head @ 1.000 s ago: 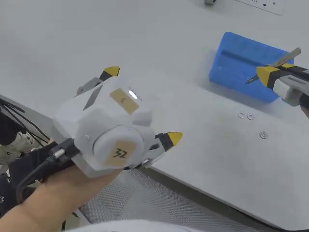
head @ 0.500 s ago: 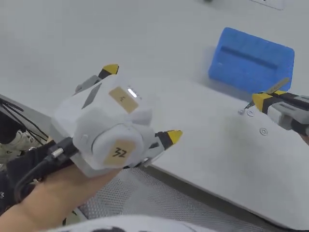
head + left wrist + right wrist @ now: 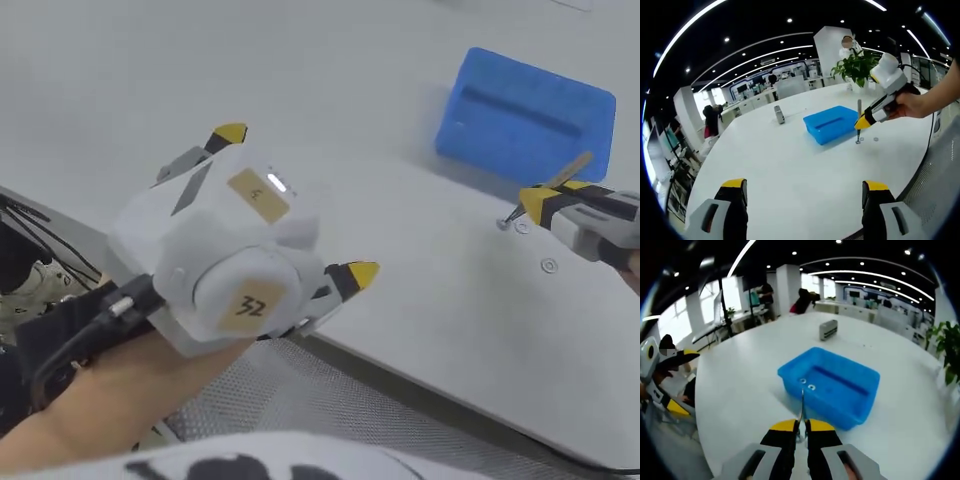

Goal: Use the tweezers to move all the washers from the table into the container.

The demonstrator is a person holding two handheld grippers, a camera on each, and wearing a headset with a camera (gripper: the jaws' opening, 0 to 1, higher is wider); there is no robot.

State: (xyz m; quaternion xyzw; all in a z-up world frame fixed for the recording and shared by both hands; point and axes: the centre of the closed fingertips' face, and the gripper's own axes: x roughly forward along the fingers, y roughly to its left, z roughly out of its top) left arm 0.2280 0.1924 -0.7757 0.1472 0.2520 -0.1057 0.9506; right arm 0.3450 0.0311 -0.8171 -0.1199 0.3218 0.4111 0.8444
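white table [image 3: 420, 300], right gripper [image 3: 800, 426] jaws clamped on tweezers [image 3: 801, 402], tips at washers [image 3: 522, 228] beside container [image 3: 525, 110], left gripper [image 3: 803, 184] jaws apart

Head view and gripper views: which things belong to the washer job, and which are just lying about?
Job: tweezers, loose washers, blue container, right gripper.
Lying about: small grey block, potted plant.

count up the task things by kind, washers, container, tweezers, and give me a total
washers: 5 (3 on the table, 2 in the container)
container: 1
tweezers: 1
total: 7
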